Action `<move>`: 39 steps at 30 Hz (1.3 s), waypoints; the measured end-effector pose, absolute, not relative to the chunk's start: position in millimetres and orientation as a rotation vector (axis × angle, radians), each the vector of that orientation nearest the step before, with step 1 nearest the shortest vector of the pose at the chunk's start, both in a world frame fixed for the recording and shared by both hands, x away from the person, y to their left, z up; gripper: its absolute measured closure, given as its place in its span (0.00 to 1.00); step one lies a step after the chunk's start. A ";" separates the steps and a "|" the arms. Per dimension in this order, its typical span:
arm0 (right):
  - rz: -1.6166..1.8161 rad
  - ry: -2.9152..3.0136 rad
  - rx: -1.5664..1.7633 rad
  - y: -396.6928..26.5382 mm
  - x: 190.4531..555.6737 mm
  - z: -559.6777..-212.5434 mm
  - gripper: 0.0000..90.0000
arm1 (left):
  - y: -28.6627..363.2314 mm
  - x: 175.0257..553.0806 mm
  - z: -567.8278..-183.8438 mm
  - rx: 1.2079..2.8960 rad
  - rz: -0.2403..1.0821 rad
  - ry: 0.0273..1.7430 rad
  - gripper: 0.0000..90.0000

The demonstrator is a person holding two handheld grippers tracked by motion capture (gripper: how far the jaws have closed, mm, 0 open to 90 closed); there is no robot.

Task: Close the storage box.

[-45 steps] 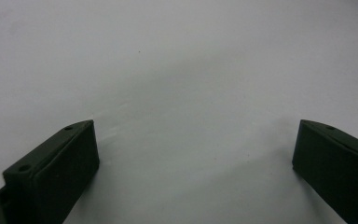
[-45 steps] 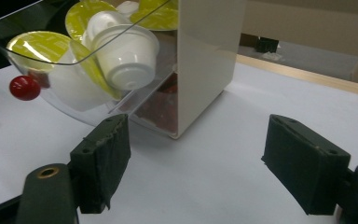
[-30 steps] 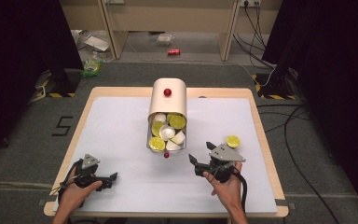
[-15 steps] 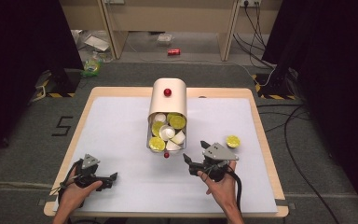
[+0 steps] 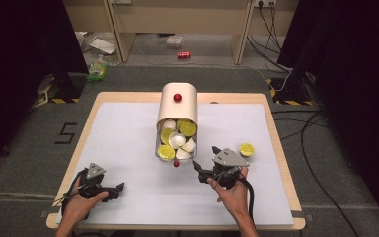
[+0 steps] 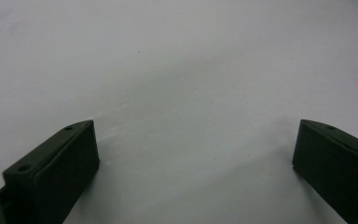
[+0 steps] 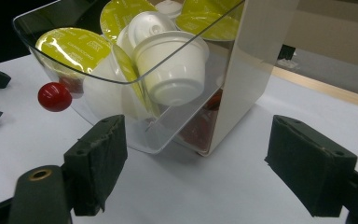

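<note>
Clear plastic drawer (image 7: 98, 88) of capsule dispenser (image 5: 177, 106) pulled out, full of capsules (image 5: 177, 139), mid-table. Right gripper (image 5: 206, 162) just beside drawer front, jaws just opening, nothing between. Left gripper (image 5: 120, 187) idle on white mat (image 5: 128, 128), jaws apart. Lone yellow-lidded capsule (image 5: 246, 149) beside right gripper. Step judged: approach to drawer. Next: line up on one capsule, close gently.

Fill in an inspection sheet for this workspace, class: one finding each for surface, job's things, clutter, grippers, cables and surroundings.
Surface: white mat on a wooden table.
Job's things: cream dispenser with its clear drawer open, holding yellow-lidded and white capsules; one capsule lies apart on the mat beside the right gripper.
Clutter: nothing seen on the mat.
Grippers: left gripper open over bare mat; right gripper open, its jaws have just been opening, nothing between them, facing the drawer.
Cables: one trails from each gripper; more lie on the floor.
Surroundings: red can and litter on the floor.
</note>
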State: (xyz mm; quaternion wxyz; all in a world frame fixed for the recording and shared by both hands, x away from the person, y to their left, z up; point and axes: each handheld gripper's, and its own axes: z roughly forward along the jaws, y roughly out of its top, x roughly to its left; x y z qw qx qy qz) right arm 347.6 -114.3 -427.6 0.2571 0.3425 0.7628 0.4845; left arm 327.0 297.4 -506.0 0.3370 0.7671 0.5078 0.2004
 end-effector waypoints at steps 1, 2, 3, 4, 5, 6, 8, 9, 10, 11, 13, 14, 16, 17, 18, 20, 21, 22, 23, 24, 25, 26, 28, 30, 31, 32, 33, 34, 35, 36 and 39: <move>1.313 2.067 0.928 -114.0 347.8 -427.5 0.22 | 297.4 327.0 -506.0 2.000 0.522 1.324 0.00; 1.312 2.065 0.928 -114.0 348.1 -427.5 0.21 | 297.4 327.0 -506.0 2.000 0.522 1.323 0.00; 1.316 2.062 0.933 -114.0 348.4 -427.6 0.20 | 297.4 327.0 -506.0 2.000 0.522 1.323 0.00; 1.314 2.061 0.939 -114.2 348.4 -427.6 0.20 | 297.4 327.0 -506.0 1.999 0.522 1.323 0.00; 1.322 2.054 0.942 -114.4 348.6 -427.6 0.20 | 297.4 327.0 -506.0 1.999 0.522 1.323 0.00; 1.332 2.044 0.947 -114.4 348.9 -427.4 0.20 | 297.5 327.0 -506.0 2.000 0.522 1.323 0.00; 1.334 2.030 0.950 -115.0 349.5 -425.6 0.20 | 297.4 327.0 -506.0 1.999 0.522 1.323 0.00; 1.338 2.021 0.947 -115.2 350.4 -425.0 0.20 | 297.4 327.0 -506.0 1.999 0.522 1.324 0.00; 1.343 2.020 0.953 -115.1 350.6 -424.6 0.20 | 297.4 327.0 -506.0 1.999 0.522 1.323 0.00; 1.348 2.018 0.953 -115.1 351.6 -424.0 0.20 | 297.5 327.0 -506.0 1.999 0.522 1.323 0.00; 1.362 2.013 0.962 -115.1 352.8 -423.1 0.20 | 297.4 327.0 -506.0 1.999 0.522 1.324 0.00; 1.367 2.009 0.962 -115.7 353.7 -422.2 0.20 | 297.4 327.0 -506.0 1.999 0.522 1.323 0.00; 1.367 2.007 0.964 -115.4 354.5 -421.4 0.19 | 297.4 327.0 -506.0 1.999 0.522 1.324 0.00; 1.363 2.009 0.963 -115.3 355.1 -421.1 0.18 | 297.4 327.0 -506.0 1.999 0.522 1.324 0.00; 1.362 2.008 0.967 -115.2 355.6 -421.2 0.18 | 297.4 327.0 -506.0 1.999 0.522 1.324 0.00; 1.370 2.002 0.982 -115.1 356.9 -422.1 0.18 | 297.4 327.0 -506.0 1.999 0.522 1.323 0.00; 1.372 1.998 0.982 -114.9 357.4 -422.5 0.18 | 297.4 327.0 -506.0 1.999 0.522 1.323 0.00; 1.373 1.998 0.981 -114.6 357.9 -422.6 0.17 | 297.4 327.0 -506.0 1.999 0.522 1.324 0.00; 1.367 2.002 0.979 -114.4 358.8 -422.5 0.17 | 297.3 327.0 -506.0 2.000 0.522 1.324 0.00; 1.366 1.998 0.980 -113.9 359.5 -422.6 0.17 | 297.3 327.0 -506.0 1.999 0.523 1.324 0.00; 1.362 1.997 0.978 -113.5 360.3 -422.7 0.17 | 297.4 327.0 -506.0 1.999 0.522 1.324 0.00; 1.361 1.998 0.978 -112.8 361.2 -422.9 0.17 | 297.5 327.1 -506.0 1.999 0.521 1.324 0.00; 1.355 1.992 0.970 -112.1 363.6 -422.7 0.17 | 297.4 327.1 -506.0 1.999 0.521 1.324 0.00; 1.343 1.991 0.978 -111.3 366.2 -422.2 0.17 | 297.4 327.1 -506.0 1.999 0.522 1.324 0.00; 1.345 1.987 0.978 -111.0 367.9 -422.4 0.17 | 297.4 327.0 -506.0 1.999 0.522 1.324 0.00; 1.350 1.986 0.982 -111.0 368.8 -422.9 0.17 | 297.4 327.0 -506.0 2.000 0.522 1.324 0.00; 1.362 1.984 0.996 -110.9 370.5 -424.1 0.17 | 297.3 327.0 -506.0 2.000 0.523 1.324 0.00; 1.371 1.978 1.005 -110.4 371.7 -425.4 0.17 | 297.3 327.0 -506.0 1.999 0.523 1.324 0.00; 1.370 1.975 1.011 -109.8 372.7 -426.6 0.17 | 297.3 326.9 -506.0 2.000 0.523 1.324 0.00; 1.364 1.976 1.014 -109.1 373.5 -427.4 0.17 | 297.3 327.0 -506.0 2.000 0.523 1.324 0.00; 1.362 1.973 1.015 -107.9 376.9 -428.7 0.16 | 297.3 327.0 -506.0 1.999 0.523 1.324 0.00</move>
